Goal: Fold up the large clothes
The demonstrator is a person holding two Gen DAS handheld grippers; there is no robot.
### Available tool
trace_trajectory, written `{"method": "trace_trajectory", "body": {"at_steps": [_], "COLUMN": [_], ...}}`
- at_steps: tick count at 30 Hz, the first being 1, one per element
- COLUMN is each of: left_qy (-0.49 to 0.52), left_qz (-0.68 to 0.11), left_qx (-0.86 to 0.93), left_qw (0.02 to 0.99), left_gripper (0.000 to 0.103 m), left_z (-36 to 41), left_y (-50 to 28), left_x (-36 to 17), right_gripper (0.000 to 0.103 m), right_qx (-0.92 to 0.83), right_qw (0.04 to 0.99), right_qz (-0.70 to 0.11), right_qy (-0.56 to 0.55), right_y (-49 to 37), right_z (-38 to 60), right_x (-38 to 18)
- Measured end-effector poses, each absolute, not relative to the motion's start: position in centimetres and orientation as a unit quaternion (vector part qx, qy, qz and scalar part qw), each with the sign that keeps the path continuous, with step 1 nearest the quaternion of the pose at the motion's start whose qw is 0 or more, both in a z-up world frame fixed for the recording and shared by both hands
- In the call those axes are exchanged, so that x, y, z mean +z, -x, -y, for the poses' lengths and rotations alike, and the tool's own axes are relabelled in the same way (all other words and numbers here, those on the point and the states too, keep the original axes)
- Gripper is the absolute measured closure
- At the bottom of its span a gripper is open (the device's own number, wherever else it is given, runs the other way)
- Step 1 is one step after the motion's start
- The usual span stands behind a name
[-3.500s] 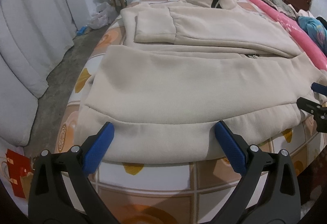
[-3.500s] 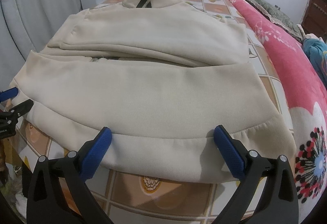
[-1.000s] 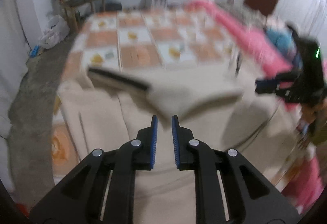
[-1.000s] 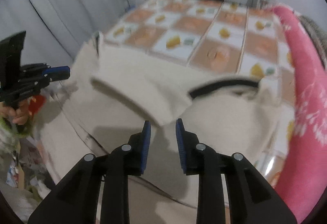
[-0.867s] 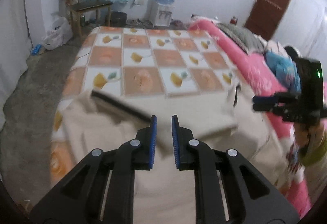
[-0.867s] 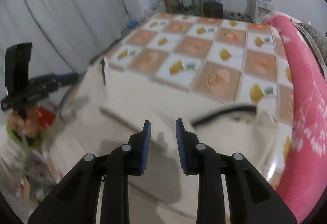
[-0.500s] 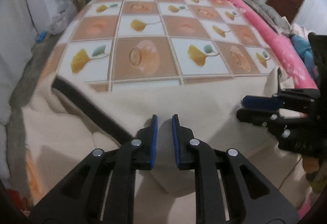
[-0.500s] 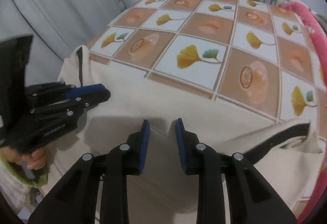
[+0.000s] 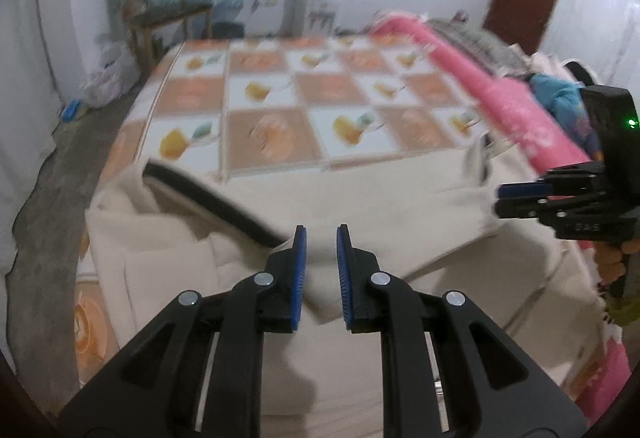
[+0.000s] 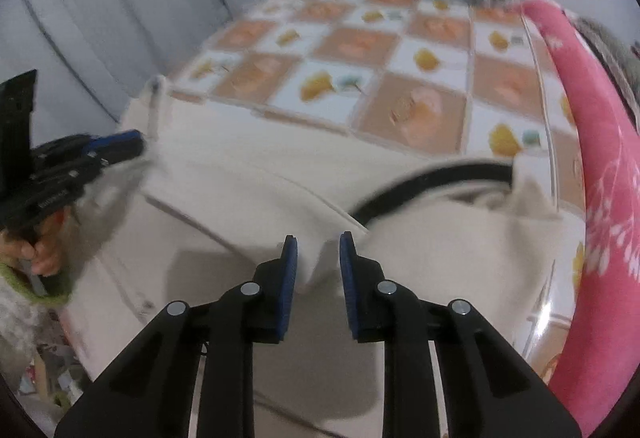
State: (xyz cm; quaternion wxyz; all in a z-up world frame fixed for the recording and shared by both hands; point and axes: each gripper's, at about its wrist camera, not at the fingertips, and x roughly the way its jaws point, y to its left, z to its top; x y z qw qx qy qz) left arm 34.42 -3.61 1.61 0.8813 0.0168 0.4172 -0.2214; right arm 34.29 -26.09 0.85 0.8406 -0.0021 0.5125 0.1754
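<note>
While cream garment [image 9: 400, 198] lies across near end of tiled-print bed [image 9: 272, 134], half doubled over, both tools lift its folded edge. Step in hand, I'd judge: mid-fold, carrying edge over rest of cloth. Black-trimmed collar [image 10: 432, 178] sits atop fold, rt side. Pink blanket [image 10: 600, 158] runs along bed's rt edge. L gripper [image 9: 321, 254] clenched on fabric ridge. R gripper [image 10: 318, 262]: jaws closing, cloth pinched betw pads. Next calls for: lay edge down level w/ both hands, square corners, then let go.
</note>
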Motion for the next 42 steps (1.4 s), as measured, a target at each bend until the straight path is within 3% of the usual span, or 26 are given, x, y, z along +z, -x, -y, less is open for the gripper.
{"method": "trace_trajectory", "body": {"at_steps": [5,8,10,17,22,29,33,38,42], "left_qy": [-0.033,-0.062,-0.055,0.001,0.024,0.079,0.106,0.13,0.12], "left_qz": [-0.435,-0.488,-0.469,-0.486,-0.473,-0.425,-0.412,-0.403,-0.394], "left_qx": [-0.224,-0.188,-0.184,-0.165,-0.151,-0.127,-0.111,-0.105,-0.094], "left_qw": [0.871,0.85,0.862,0.858,0.868,0.893,0.898,0.9,0.906], "left_gripper": [0.088,0.088,0.084,0.08,0.066,0.048,0.047,0.047,0.047], "left_z": [6.0,7.4,7.4,4.6,0.8,-5.1,-7.3,-9.7,-10.7], "left_y": [-34.3,-34.7,-34.4,-33.3,-28.8,-19.2,-15.2,-12.8,-13.1], "left_x": [0.7,-2.9,-2.9,-0.5,1.9,2.4,1.3,-0.2,-0.4], "right_gripper": [0.082,0.082,0.08,0.076,0.055,0.028,0.021,0.02,0.018], "right_qx": [0.186,0.167,0.153,0.129,0.133,0.139,0.116,0.082,0.071], "right_qw": [0.851,0.84,0.845,0.851,0.86,0.878,0.883,0.867,0.872], "right_qz": [-0.492,-0.513,-0.509,-0.509,-0.49,-0.457,-0.453,-0.491,-0.483], "right_qy": [0.016,0.054,0.061,0.0,-0.04,-0.036,-0.027,-0.026,-0.021], "right_y": [-34.3,-34.9,-35.0,-31.1,-24.5,-14.9,-12.3,-12.7,-12.5], "right_z": [23.2,21.4,21.2,23.7,25.4,22.7,20.5,19.5,19.0], "right_x": [1.5,-1.5,-2.8,2.8,5.9,4.2,1.6,-2.5,-2.6]}}
